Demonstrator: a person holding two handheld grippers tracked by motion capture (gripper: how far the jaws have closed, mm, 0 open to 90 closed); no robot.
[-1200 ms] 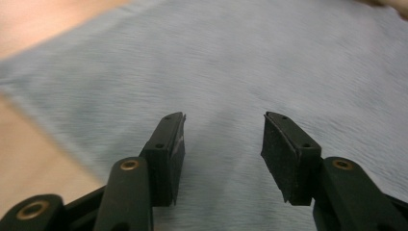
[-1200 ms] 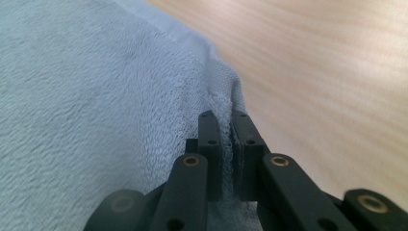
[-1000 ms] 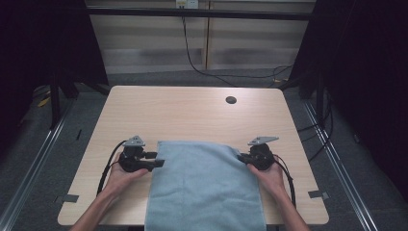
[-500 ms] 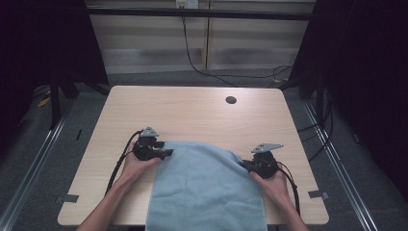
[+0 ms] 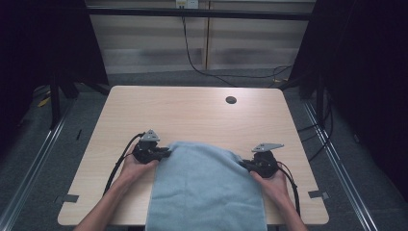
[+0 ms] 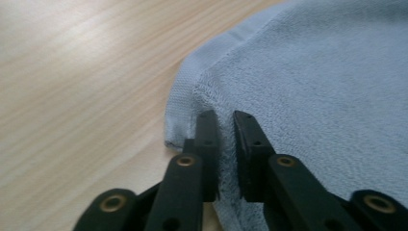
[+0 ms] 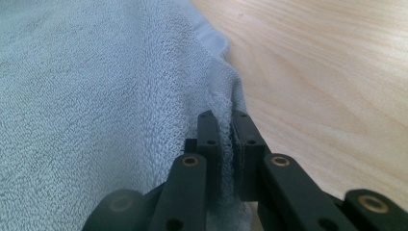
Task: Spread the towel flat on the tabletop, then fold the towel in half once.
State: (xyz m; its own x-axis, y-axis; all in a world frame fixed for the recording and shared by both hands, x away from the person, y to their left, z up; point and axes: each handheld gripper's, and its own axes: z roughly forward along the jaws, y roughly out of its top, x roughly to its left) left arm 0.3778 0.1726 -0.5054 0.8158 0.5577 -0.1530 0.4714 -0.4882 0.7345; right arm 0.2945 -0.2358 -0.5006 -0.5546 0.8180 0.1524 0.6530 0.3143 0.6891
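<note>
Two far corners of the light blue towel (image 5: pixel 207 187) are what I am working with: it is lying flat on the near half of the table (image 5: pixel 192 115), its near end hanging over my edge. My left tongs (image 5: pixel 166 153) have just been closing and are now pinching the towel's left far corner, terry pile gathered between the jaws (image 6: pixel 226 144). My right tongs (image 5: pixel 245 165) are clamping the right far corner the same way, the hem bunching between the jaws (image 7: pixel 226 139).

To do this step well, I judge I should be lifting both corners together and level, keeping the far edge taut between my hands so the cloth is not sagging or twisting, and checking that each grip is biting past the hem rather than on loose loops.

No containers are standing on the table; a small dark round hole (image 5: pixel 231 100) is sitting near its far edge.
</note>
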